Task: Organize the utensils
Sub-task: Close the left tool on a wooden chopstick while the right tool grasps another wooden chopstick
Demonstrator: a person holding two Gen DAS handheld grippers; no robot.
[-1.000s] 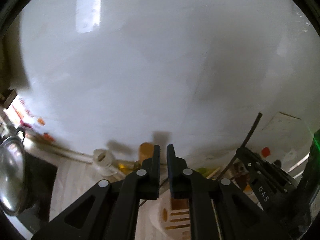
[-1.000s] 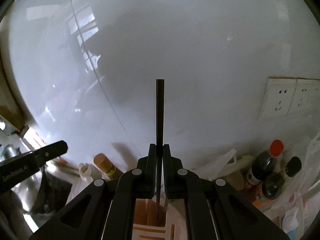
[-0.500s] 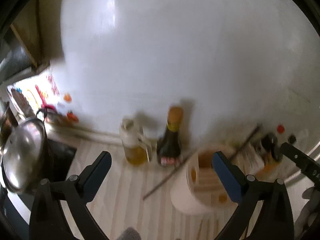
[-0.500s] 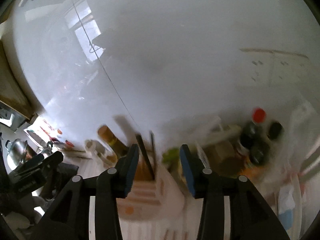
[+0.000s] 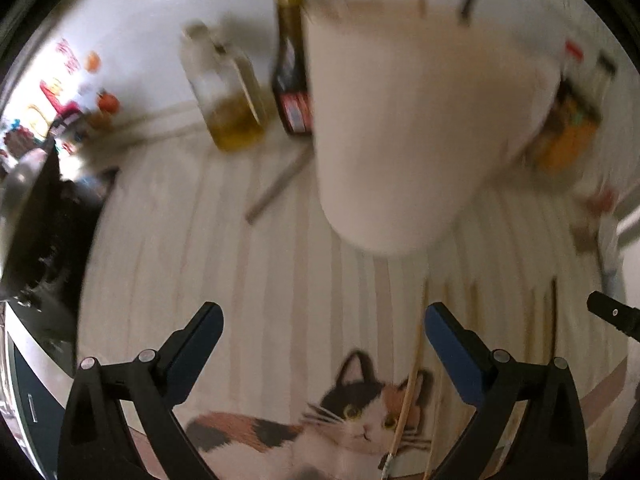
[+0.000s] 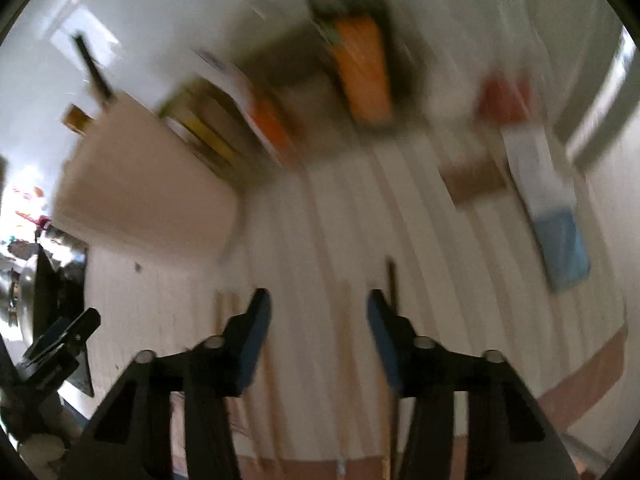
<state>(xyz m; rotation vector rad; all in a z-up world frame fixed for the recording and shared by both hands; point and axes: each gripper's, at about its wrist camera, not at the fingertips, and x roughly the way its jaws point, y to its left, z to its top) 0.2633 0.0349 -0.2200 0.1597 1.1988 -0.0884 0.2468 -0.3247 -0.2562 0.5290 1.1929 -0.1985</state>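
Left gripper (image 5: 322, 330): fingers wide apart, empty, above the striped mat (image 5: 224, 264). Loose chopsticks (image 5: 408, 396) lie by its right finger. Right gripper (image 6: 318, 320): fingers apart, empty; 1 dark chopstick (image 6: 394, 280), blurred, apparently beside the right finger. White utensil holder (image 5: 404, 120) stands ahead.

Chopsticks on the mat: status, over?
Left tongs open, empty. Right tongs open, empty. Loose chopsticks lie on the cat mat; one more beside the white holder. Nothing blocks them; frames blurred.
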